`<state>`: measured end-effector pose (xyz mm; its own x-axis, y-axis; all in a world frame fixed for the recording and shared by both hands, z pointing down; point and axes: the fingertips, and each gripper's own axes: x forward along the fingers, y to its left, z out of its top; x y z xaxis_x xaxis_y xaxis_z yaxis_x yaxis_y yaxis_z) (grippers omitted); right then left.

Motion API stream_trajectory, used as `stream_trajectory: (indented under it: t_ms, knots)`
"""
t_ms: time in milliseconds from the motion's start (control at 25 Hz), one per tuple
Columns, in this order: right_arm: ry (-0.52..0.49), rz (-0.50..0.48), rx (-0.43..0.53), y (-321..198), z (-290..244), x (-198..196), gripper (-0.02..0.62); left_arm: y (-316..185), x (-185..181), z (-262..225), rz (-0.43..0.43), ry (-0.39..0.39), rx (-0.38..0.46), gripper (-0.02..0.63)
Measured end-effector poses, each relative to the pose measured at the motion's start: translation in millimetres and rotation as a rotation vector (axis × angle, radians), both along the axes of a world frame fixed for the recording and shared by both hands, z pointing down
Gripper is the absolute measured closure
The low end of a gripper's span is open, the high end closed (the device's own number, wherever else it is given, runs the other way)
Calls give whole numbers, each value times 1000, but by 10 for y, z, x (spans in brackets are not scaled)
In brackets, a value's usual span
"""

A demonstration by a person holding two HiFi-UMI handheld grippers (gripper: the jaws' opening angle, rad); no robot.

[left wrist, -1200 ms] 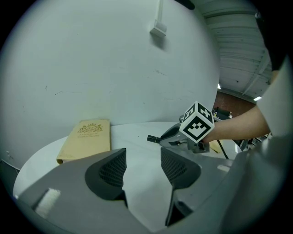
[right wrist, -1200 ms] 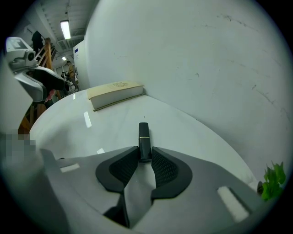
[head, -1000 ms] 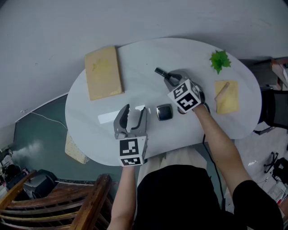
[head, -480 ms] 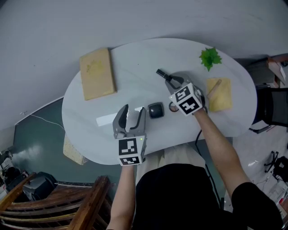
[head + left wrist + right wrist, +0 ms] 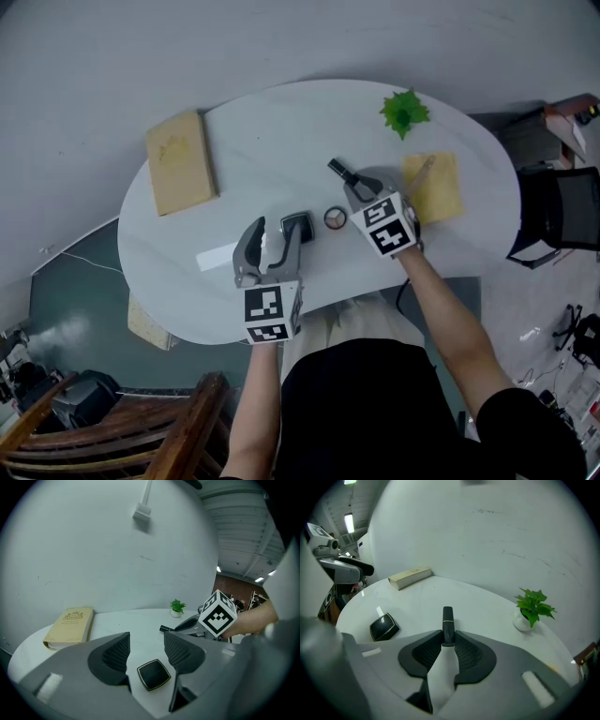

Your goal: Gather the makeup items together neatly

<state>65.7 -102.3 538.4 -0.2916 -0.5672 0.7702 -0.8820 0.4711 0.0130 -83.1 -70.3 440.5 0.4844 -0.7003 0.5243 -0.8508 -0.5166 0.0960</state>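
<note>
Right gripper (image 5: 349, 178), forearm outstretched, clamps the lipstick (image 5: 447, 620). Left gripper (image 5: 279, 231) gapes astride the compact (image 5: 153, 674), with open table (image 5: 272, 141) beyond.

readable text: none
book (image 5: 70, 627) cover: gold crest stamped near top, any lettering under it too small to read
marker cubes (image 5: 386, 225): black-and-white square code patterns only, no letters or digits
compact (image 5: 153, 674) lid: glossy black, thin gold edge, no print legible
</note>
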Motion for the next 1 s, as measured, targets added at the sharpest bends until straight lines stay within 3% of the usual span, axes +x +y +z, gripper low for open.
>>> stream_trajectory:
  t_ms: [640, 1000]
  knots:
    - [-50, 153, -43, 518, 99, 171, 497, 85, 243, 1, -11, -12, 1, 382]
    - [-41, 260, -62, 745, 188, 204, 498, 25, 271, 24, 34, -20, 1, 382]
